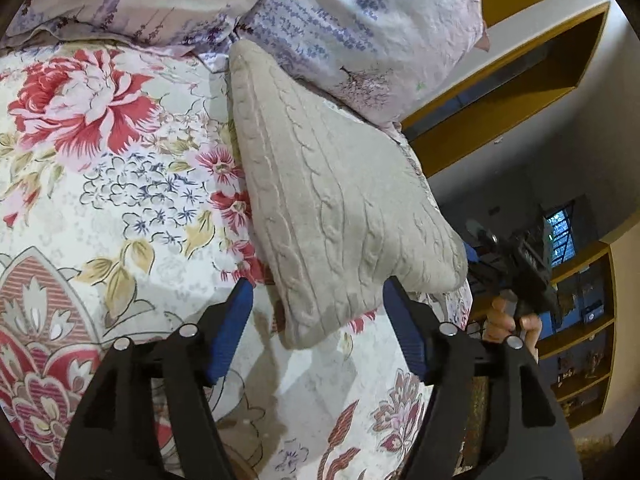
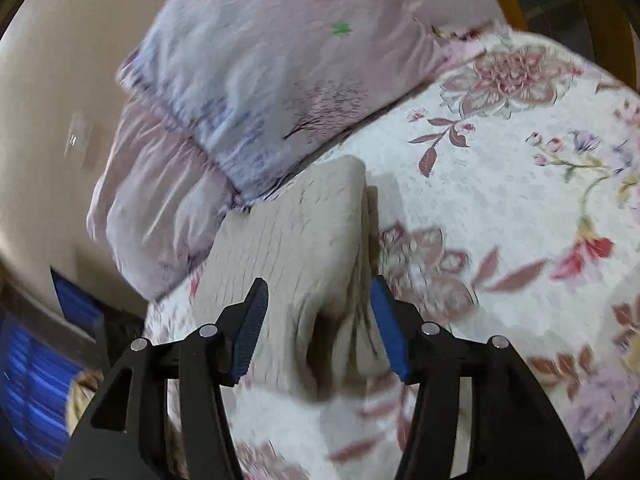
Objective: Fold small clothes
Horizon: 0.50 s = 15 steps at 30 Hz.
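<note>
Both tongs, left tongs and right tongs, gape wide, gripping nothing. Beyond, at twelve o'clock, the folded beige cable-knit garment lies on the floral-quilted bed below the lavender pillows. Folding looks essentially finished; perhaps only tidying remains.

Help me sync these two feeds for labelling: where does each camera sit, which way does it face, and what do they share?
Left wrist: sits behind the left gripper, jaws open, looking along them at the beige knit garment on the floral bedsheet; the person's right hand with the right gripper shows at right.
Right wrist: sits behind the right gripper, jaws open, facing the same garment toward the pillows; motion-blurred, no hand visible.
Shared: garment, bedsheet, pillows.
</note>
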Available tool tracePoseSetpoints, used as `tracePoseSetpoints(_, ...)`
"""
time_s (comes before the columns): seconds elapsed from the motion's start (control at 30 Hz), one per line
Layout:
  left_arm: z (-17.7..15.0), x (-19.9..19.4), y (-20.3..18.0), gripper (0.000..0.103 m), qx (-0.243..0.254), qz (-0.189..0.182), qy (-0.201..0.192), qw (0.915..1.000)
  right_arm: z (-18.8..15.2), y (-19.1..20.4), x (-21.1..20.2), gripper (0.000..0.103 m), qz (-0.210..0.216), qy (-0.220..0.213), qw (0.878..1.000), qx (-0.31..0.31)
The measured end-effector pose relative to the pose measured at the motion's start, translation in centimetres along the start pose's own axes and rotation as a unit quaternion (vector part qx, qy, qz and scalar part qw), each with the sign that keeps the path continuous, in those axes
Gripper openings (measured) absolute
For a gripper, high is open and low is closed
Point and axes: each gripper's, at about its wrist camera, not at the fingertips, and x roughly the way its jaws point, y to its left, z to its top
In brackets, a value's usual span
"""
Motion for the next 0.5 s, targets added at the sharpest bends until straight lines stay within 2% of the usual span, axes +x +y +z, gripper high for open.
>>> tracePoseSetpoints(0.03, 0.0, 0.3, 0.0, 0.068, -0.002, 0.001, 0.002, 1.0, 0.5, -0.4, 0.9, 0.055, 0.0, 0.008, 1.0, 0.012)
tracePoseSetpoints(0.1, 0.2, 0.9, 0.1, 0.068, -0.004, 0.002, 0.008, 1.0, 1.1, -0.8, 2.5, 0.045, 0.002, 0.023, 0.999, 0.027)
tracePoseSetpoints(0.13, 0.2, 0.9, 0.1, 0.069, -0.005, 0.001, 0.009, 0.9999, 1.3, -0.6, 3.3, 0.024, 0.004, 0.03, 0.999, 0.02)
tracePoseSetpoints(0.17, 0.3, 1.0, 0.1, 0.07, -0.004, -0.001, 0.008, 1.0, 1.2, -0.2, 3.6, 0.011, 0.0, 0.032, 0.999, 0.006)
tracePoseSetpoints(0.27, 0.4, 1.1, -0.1, 0.072, 0.001, 0.001, 0.006, 1.0, 1.2, 3.0, 2.5, 0.009, -0.054, -0.024, 0.993, -0.1)
tracePoseSetpoints(0.33, 0.4, 1.0, -0.2, 0.073, 0.005, 0.004, 0.005, 1.0, 1.3, 4.9, 1.2, 0.008, -0.089, -0.073, 0.981, -0.155)
tracePoseSetpoints(0.37, 0.5, 1.2, -0.3, 0.073, 0.007, 0.006, 0.004, 0.9999, 1.4, 5.0, 1.0, 0.007, -0.106, -0.082, 0.977, -0.165)
tracePoseSetpoints(0.43, 0.5, 1.3, -0.4, 0.075, 0.011, 0.007, 0.001, 0.9999, 1.6, 4.5, 1.8, 0.007, -0.151, -0.078, 0.97, -0.174)
tracePoseSetpoints(0.5, 0.5, 1.4, -0.4, 0.077, 0.015, 0.006, -0.001, 0.9999, 1.2, 2.5, 4.0, 0.007, -0.201, -0.035, 0.966, -0.157)
